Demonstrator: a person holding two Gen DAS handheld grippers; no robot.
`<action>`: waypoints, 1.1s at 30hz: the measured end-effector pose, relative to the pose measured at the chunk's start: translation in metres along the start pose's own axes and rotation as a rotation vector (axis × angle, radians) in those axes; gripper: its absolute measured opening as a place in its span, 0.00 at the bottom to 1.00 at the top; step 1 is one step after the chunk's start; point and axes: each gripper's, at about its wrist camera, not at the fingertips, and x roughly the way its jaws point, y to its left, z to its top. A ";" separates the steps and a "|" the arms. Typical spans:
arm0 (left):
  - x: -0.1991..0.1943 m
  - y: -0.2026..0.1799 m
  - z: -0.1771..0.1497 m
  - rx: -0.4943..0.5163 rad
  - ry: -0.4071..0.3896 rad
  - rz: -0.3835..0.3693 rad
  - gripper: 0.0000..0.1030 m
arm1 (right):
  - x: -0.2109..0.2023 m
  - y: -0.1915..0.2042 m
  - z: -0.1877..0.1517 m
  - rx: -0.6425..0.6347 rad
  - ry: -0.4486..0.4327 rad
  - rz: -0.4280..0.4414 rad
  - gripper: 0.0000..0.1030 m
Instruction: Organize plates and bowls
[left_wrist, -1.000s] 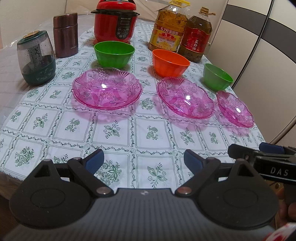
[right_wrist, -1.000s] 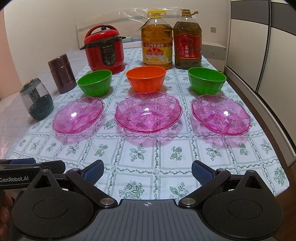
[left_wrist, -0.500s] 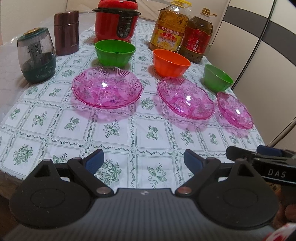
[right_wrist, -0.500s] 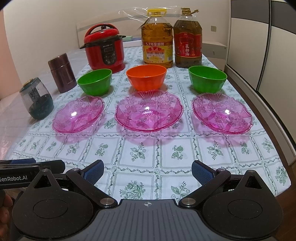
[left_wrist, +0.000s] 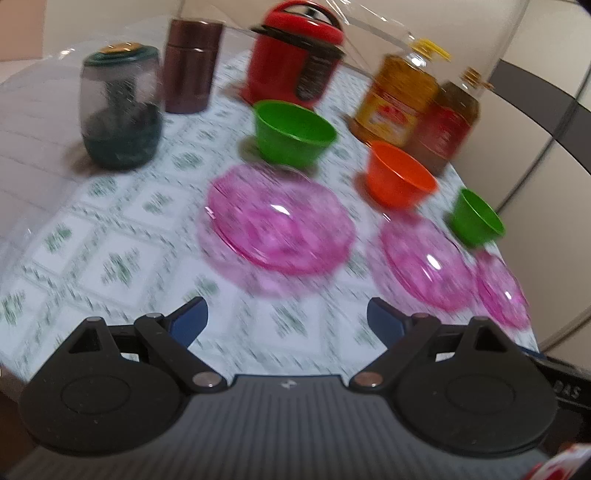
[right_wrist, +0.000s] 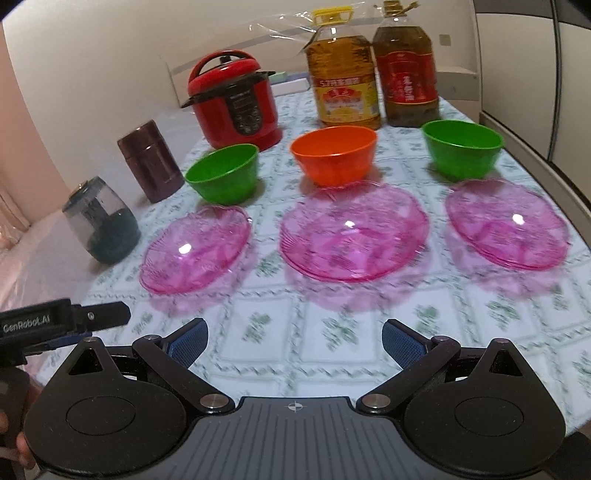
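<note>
Warm indoor light, heavy motion blur, fisheye-bent edges, glare spots

Non-task items, all along the back and left of the table (right_wrist: 369, 354) (green-floral check cloth): red pressure cooker (right_wrist: 234, 101), back centre-left. Two big oil bottles side by side to its right, yellow-label oil bottle (right_wrist: 343, 79) and red-label oil bottle (right_wrist: 406, 70), plastic film draped over the tops. Dark maroon canister (right_wrist: 149, 160) left of the cooker, smoky grey-green jar (right_wrist: 99, 221) nearer, gold cap. White cabinet doors (right_wrist: 535, 55) on the right.
</note>
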 end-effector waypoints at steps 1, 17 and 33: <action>0.004 0.006 0.005 -0.006 -0.011 0.005 0.89 | 0.005 0.004 0.003 -0.001 -0.002 0.007 0.98; 0.085 0.066 0.055 -0.022 0.025 0.031 0.81 | 0.120 0.032 0.038 0.119 0.028 0.075 0.66; 0.124 0.074 0.061 -0.035 0.063 -0.003 0.39 | 0.169 0.037 0.043 0.118 0.072 0.043 0.36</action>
